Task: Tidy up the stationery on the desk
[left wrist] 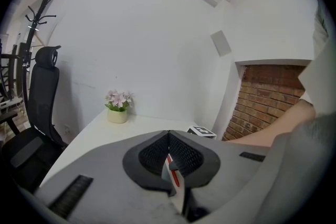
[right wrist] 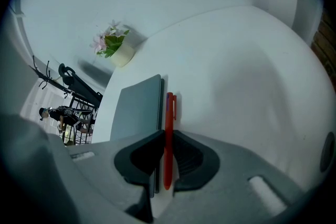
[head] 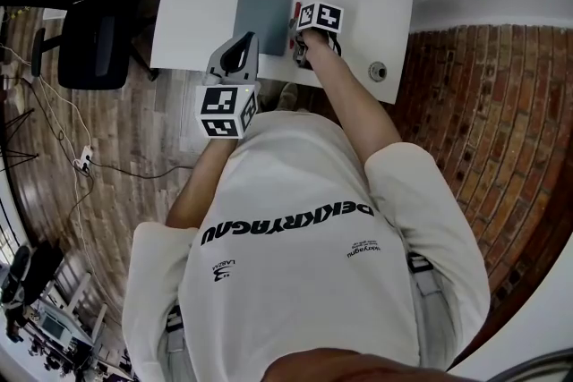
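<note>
Red plastic pen (right wrist: 169, 113) with a clip lies lengthwise between the pads of the right claw (right wrist: 167, 139). Its near end is pinched there and the rest runs straight ahead of the claw along the white table (right wrist: 247, 76). The claw stands narrow, pressed on the pen from both sides, and tips steeply down at the table. Just left of the claw lies a flat slate-grey rectangular notebook (right wrist: 137, 107), its long edge parallel to the pen and touching it or nearly so. Far ahead and to the left of the claw sits a small cream pot of pink flowers (right wrist: 119, 52). Well off to the claw's right, a small round grey object (head: 378, 71) rests near the table's edge.

The left claw (left wrist: 169, 136) hangs back over the near edge of the table, pads pressed together with nothing between them.

The step in hand looks like lining the pen up against the notebook. The pen seems to rest on the table along its length, though I cannot tell whether it is being laid down or gripped for a lift. If laid down, the next move calls for easing the pads apart and rising straight up, so the pen neither rolls nor drags. If lifted, it must clear the notebook's edge.
</note>
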Action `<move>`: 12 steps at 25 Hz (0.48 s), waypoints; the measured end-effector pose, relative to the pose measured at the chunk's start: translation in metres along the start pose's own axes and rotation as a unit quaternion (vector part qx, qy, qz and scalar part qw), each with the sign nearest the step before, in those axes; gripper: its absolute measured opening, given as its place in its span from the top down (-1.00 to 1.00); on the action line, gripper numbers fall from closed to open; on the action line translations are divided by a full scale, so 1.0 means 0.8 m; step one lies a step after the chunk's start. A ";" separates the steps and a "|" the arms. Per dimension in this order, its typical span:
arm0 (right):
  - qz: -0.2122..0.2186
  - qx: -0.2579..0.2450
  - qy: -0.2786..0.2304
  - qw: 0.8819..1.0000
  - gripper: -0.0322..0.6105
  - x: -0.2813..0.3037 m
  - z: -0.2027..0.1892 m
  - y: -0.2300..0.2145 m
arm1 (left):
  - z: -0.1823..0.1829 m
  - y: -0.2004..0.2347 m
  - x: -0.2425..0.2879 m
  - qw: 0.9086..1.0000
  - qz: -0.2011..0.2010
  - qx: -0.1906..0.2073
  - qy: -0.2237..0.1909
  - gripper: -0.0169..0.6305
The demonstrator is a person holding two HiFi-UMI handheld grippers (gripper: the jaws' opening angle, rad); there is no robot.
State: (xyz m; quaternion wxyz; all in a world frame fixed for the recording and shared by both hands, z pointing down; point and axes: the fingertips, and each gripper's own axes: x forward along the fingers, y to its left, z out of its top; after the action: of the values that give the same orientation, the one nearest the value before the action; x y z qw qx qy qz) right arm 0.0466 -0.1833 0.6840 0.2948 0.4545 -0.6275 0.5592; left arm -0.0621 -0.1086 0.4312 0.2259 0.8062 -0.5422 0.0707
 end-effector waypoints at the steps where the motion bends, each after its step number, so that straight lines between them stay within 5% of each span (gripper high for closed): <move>1: -0.002 -0.001 0.002 1.000 0.75 0.001 -0.001 0.001 | 0.000 0.002 0.000 1.000 0.000 -0.001 0.000 0.95; 12: -0.012 -0.005 0.001 1.000 0.67 0.004 -0.003 0.000 | -0.005 0.011 -0.006 1.000 0.000 -0.014 0.001 0.95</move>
State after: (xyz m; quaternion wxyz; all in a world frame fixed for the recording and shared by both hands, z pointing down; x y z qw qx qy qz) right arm 0.0450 -0.1815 0.6876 0.3045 0.4602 -0.6246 0.5526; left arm -0.0714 -0.1059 0.4355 0.2377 0.8030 -0.5429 0.0634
